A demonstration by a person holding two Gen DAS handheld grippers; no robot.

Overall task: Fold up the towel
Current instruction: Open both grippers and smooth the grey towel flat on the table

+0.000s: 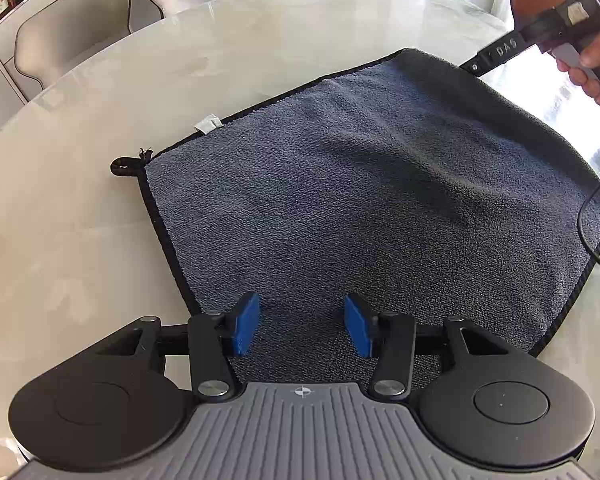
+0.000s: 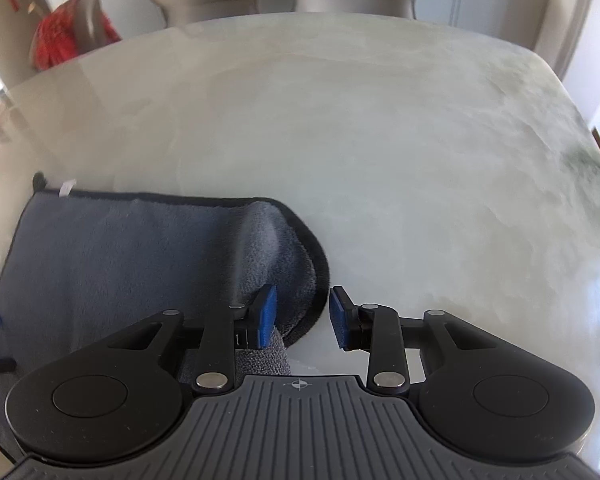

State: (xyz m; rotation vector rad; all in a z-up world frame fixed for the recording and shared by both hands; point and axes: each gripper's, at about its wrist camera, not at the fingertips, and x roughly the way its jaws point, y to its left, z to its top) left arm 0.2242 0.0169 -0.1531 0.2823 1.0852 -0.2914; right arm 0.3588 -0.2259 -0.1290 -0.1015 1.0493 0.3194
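A blue-grey towel (image 1: 364, 200) with black trim lies folded on the pale marble table (image 1: 80, 240). Its fold runs along the right side, and a white tag (image 1: 208, 124) and a black loop (image 1: 124, 166) show at its far left edge. My left gripper (image 1: 302, 330) is open just above the towel's near edge, holding nothing. The right gripper (image 2: 302, 318) is open at the towel's rounded folded edge (image 2: 300, 264), with its left pad against the cloth. The towel (image 2: 120, 260) spreads to the left in the right wrist view. The right tool and the hand holding it (image 1: 572, 28) show at the far right.
Bare table (image 2: 380, 140) stretches beyond and to the right of the towel. Grey chairs (image 1: 80, 32) stand at the far edge, and a cabinet with boxes is at the back left. A black cable (image 1: 588, 220) hangs over the towel's right corner.
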